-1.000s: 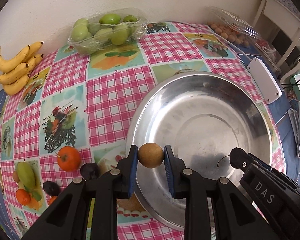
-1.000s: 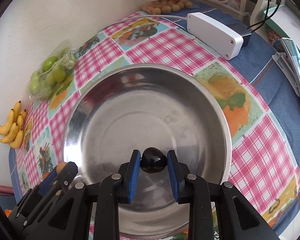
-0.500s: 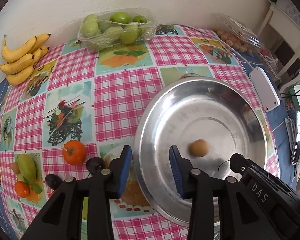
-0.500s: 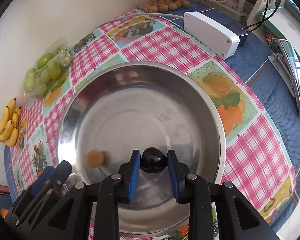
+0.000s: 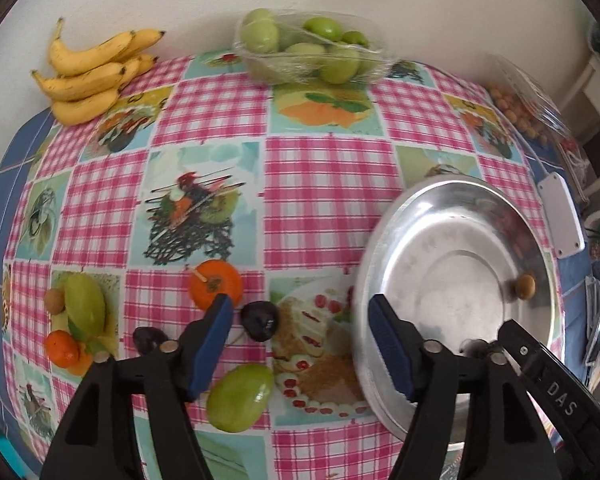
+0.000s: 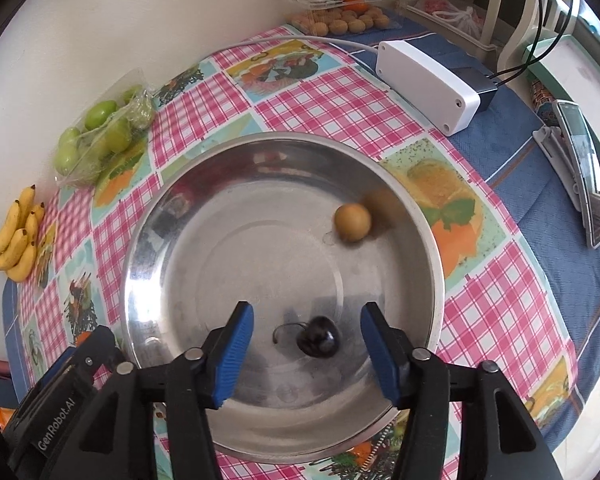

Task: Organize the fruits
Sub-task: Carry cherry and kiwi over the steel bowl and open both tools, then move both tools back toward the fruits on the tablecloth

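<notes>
Lying loose on the bench's near edge, a dark purple plum (image 5: 260,320) sits between the released left claw (image 5: 300,340), jaws just opened, and nearest it; the released right claw (image 6: 306,344) hangs over the steel bowl (image 6: 148,240).

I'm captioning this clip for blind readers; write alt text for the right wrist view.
The right gripper, jaws just opened, hangs over a wide steel bowl, a dark purple plum lying loose between its blue pads. A round tan fruit sits near the bowl's far wall, on a pink checked tablecloth.
</notes>
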Demonstrator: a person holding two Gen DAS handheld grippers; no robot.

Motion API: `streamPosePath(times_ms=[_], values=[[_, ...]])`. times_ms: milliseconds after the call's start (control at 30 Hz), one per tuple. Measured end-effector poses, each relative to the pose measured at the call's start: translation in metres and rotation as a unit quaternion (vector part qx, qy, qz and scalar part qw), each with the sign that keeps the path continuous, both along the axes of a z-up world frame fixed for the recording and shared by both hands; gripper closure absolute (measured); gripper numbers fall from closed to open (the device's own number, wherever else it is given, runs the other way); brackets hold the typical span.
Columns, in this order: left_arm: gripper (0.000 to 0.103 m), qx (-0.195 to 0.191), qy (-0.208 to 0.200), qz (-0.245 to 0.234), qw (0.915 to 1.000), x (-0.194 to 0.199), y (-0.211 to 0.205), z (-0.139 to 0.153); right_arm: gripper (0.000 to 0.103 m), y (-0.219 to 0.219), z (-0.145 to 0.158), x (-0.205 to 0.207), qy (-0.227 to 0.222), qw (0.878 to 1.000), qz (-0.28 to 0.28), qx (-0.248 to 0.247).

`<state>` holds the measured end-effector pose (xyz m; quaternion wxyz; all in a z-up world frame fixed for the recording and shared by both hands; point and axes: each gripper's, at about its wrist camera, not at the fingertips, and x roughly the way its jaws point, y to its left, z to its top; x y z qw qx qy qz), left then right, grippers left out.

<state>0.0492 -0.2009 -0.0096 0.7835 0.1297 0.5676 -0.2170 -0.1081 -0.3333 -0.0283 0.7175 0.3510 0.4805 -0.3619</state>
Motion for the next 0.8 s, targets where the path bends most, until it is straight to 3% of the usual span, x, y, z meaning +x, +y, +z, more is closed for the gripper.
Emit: streamPosePath(times_ms=[133,367,433,600,800], values=[[0.018,0.019,-0.010,0.032,0.9993,0.008,0.012,-0.007,0.035,0.001,-0.002,0.003,0.005,1.000,0.007,0.000],[0.015,0.037,-0.011,0.062,0.9973,0.015,0.026,-0.016,0.022,0.002,-0.006,0.007,0.008,1.000,0.016,0.002],[0.007,0.035,-0.016,0.068,0.9969,0.016,0.029,-0.015,0.019,0.003,-0.006,0.007,0.008,1.000,0.019,0.001],[0.007,0.030,-0.020,0.075,0.9965,0.018,0.036,-0.013,0.002,0.005,-0.007,0.009,0.005,1.000,0.027,0.002],[0.007,0.020,-0.037,0.079,0.9960,0.020,0.044,-0.007,0.000,0.006,-0.004,0.012,-0.001,0.999,0.040,-0.009]])
